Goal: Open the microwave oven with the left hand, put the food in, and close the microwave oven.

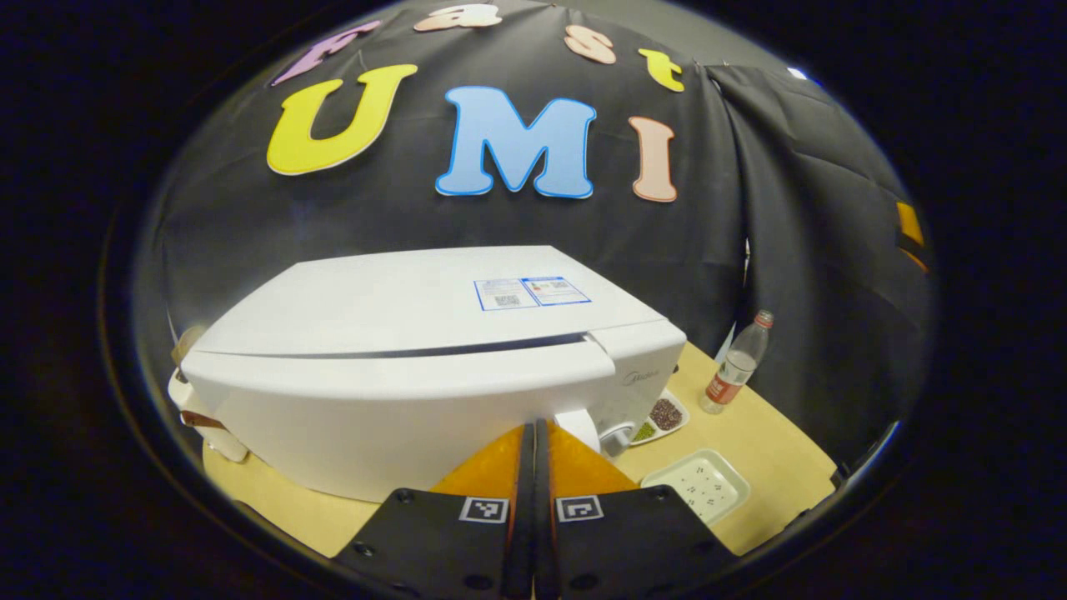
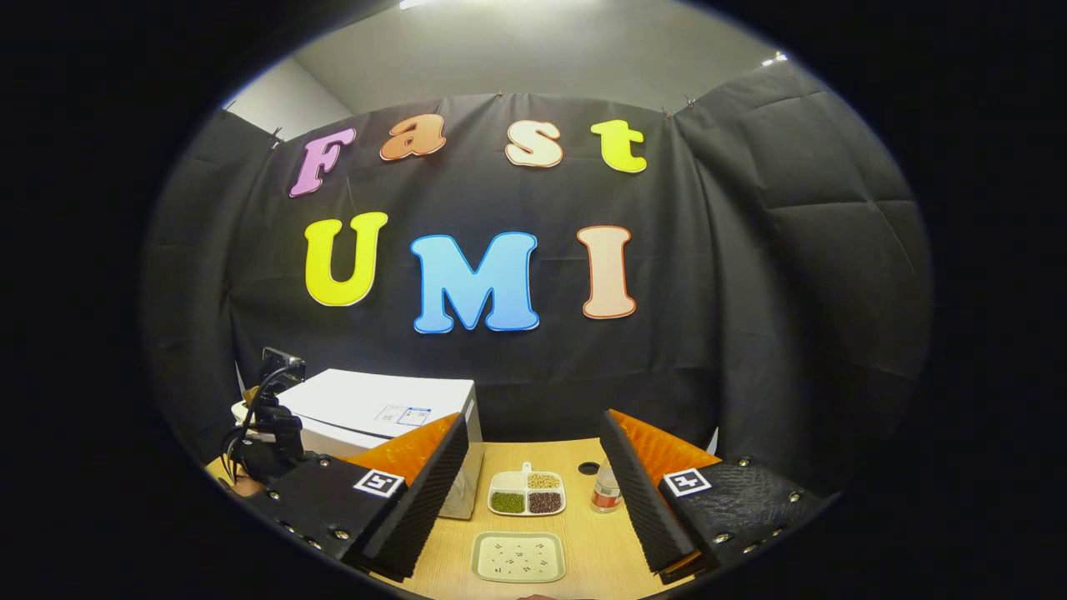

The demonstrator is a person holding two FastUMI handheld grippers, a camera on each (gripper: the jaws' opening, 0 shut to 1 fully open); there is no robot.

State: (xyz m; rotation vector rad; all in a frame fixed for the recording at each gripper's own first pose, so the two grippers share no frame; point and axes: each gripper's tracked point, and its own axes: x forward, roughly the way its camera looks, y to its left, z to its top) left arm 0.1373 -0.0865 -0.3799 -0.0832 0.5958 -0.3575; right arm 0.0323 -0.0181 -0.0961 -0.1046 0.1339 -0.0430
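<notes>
The microwave [image 1: 433, 367] spans the middle of the left gripper view, on the surface [image 1: 775, 450], its door shut. The left tool [image 1: 533, 475], at bottom centre, has its fingers pressed together, empty. In the right gripper view the right tool [image 2: 533, 487] gapes wide at the bottom, framing the tray [image 2: 518, 557] and, above it, the food dish [image 2: 526, 493]. A bottle [image 1: 733, 365] stands at right.

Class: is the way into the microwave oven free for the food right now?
No. The microwave oven has its door shut, so the closed door stands between the divided food dish and the cavity. The left tool is shut, right at the door.
</notes>
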